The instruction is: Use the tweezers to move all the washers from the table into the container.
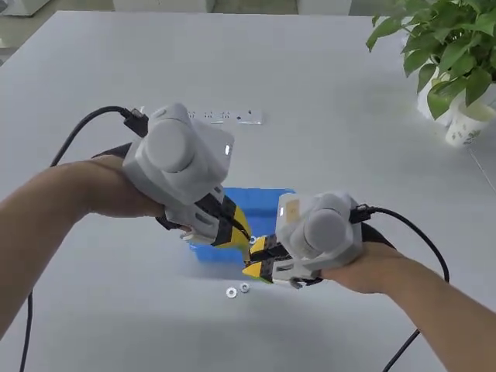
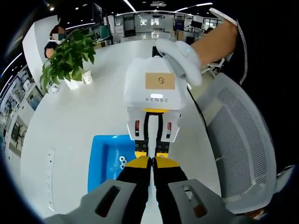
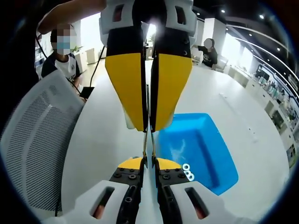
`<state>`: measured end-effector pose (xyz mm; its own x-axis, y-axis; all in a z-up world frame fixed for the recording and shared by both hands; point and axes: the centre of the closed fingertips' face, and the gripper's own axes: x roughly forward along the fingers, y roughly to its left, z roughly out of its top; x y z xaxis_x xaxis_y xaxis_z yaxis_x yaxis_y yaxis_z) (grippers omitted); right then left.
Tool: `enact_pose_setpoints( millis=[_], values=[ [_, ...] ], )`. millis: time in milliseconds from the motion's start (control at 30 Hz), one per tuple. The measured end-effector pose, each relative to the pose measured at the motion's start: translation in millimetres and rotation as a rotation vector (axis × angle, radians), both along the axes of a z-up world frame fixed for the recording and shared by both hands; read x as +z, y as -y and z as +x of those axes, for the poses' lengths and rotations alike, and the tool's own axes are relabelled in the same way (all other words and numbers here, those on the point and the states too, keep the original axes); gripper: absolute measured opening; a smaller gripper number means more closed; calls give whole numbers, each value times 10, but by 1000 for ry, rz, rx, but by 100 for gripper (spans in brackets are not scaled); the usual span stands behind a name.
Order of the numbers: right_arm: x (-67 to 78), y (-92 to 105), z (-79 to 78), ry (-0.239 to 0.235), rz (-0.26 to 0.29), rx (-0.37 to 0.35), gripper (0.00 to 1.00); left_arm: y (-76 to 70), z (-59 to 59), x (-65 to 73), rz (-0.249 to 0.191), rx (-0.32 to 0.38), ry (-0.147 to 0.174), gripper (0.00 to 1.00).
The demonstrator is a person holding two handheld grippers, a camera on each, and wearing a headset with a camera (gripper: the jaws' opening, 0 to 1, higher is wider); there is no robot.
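Closest to the headset, a left hand (image 1: 116,194) and a right hand (image 1: 372,267) are seen, each wrapped around a white gripper with a black cable. The left gripper (image 1: 242,234) and the right gripper (image 1: 253,260) are pointed at each other, tip to tip, above the near edge of a blue container (image 1: 267,203) on the pale grey table (image 1: 325,139).

In the right gripper view, thin metal tweezers (image 3: 147,140) are seen running from between the left gripper's yellow jaws at the top down into the right gripper's own yellow-tipped jaws at the bottom. Both pairs of jaws are pressed nearly together, with only a narrow slit left, and the tweezers are pinched in that slit by each of them.

2 loose washers (image 1: 238,290) lie on the table just in front of the container, side by side, below the right gripper. A small cluster of washers (image 3: 188,171) is seen inside the container, near its wall closest to the grippers.

Farther back, a white power strip (image 1: 226,116) lies flat on the table. A leafy green plant (image 1: 446,46) and a white cup (image 1: 467,124) stand at the far right edge. A white mesh chair (image 2: 243,135) is seen beside the table in the left gripper view.
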<state>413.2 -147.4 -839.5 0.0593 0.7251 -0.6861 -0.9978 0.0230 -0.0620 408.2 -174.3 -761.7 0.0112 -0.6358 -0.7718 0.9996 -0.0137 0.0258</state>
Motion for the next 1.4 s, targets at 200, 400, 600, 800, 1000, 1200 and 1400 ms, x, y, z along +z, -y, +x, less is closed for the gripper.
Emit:
enact_pose_setpoints(
  millis=[200, 400, 600, 800, 1000, 1200, 1400],
  values=[
    [-72, 0, -42, -16, -2, 0, 11, -5, -37, -72, 6, -1, -12, 5],
    [-136, -6, -86, -34, -1, 1, 11, -11, -69, -136, 10, -1, -24, 5],
    [-207, -19, -130, -53, 0, 3, 11, -24, -96, -206, 16, -3, -36, 5],
    [-254, -26, -150, -70, -1, 3, 11, -35, -109, -254, 22, -7, -43, 5],
    [-282, -35, -154, -76, -3, 8, 11, -38, -109, -280, 24, -9, -45, 5],
    [-327, -34, -162, -86, 0, 7, 11, -38, -119, -324, 29, -12, -45, 6],
    [-343, -38, -159, -88, -1, 8, 12, -37, -116, -342, 27, -13, -48, 6]
  ],
)
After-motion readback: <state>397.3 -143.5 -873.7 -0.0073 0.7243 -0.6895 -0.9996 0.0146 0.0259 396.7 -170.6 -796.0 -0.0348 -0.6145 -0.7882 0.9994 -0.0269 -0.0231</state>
